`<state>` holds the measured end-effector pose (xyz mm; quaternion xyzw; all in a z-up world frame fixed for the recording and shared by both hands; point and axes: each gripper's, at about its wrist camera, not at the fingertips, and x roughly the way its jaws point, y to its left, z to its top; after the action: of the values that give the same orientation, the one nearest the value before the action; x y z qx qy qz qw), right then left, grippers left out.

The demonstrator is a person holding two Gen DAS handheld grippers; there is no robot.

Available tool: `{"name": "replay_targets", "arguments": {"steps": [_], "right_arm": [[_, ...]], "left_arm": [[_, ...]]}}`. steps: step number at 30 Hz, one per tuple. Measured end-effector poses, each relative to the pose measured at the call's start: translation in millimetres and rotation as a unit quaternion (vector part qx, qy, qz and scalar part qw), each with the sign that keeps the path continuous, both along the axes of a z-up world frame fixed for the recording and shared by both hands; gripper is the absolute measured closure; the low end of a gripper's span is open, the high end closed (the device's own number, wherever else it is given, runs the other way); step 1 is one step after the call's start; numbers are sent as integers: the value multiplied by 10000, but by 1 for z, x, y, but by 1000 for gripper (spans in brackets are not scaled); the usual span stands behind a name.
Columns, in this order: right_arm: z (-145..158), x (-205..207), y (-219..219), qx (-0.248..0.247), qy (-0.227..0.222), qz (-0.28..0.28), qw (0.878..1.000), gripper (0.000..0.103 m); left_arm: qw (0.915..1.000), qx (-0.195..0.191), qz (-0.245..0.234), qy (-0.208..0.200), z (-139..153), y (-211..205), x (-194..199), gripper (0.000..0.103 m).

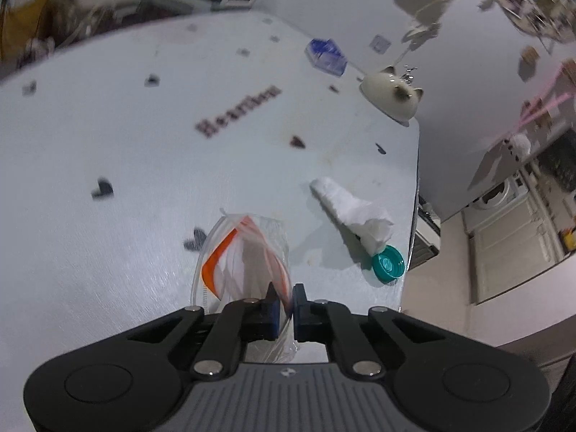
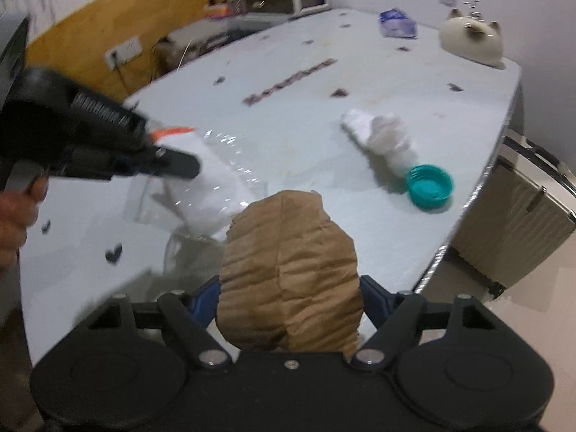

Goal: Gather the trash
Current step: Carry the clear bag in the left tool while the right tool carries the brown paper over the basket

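Note:
My left gripper (image 1: 286, 300) is shut on the edge of a clear zip bag (image 1: 248, 252) with an orange seal and holds it up over the pale blue table (image 1: 144, 144). The bag (image 2: 212, 180) and the left gripper (image 2: 172, 165) show at the left of the right wrist view. My right gripper (image 2: 289, 288) is shut on a crumpled piece of brown paper (image 2: 288, 273), held just right of the bag. A crumpled white tissue (image 1: 349, 208) (image 2: 381, 136) and a teal bottle cap (image 1: 387, 262) (image 2: 430, 185) lie near the table's right edge.
A cat-shaped ceramic bowl (image 1: 392, 95) (image 2: 471, 39) and a blue-and-clear wrapper (image 1: 325, 55) (image 2: 397, 23) sit at the far side. The table edge (image 2: 478, 187) runs close on the right, with a beige suitcase (image 2: 518, 216) beside it on the floor.

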<state>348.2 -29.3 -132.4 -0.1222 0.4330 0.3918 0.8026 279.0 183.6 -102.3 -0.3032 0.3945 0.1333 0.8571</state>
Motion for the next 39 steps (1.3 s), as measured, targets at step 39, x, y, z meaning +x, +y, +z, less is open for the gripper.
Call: {"name": "replay_targets", "arguments": {"steps": [39], "right_arm": [[12, 66, -296, 320, 110, -2486, 9680, 26]], "left_arm": [[9652, 1370, -2201, 334, -1, -301, 93, 97]]}}
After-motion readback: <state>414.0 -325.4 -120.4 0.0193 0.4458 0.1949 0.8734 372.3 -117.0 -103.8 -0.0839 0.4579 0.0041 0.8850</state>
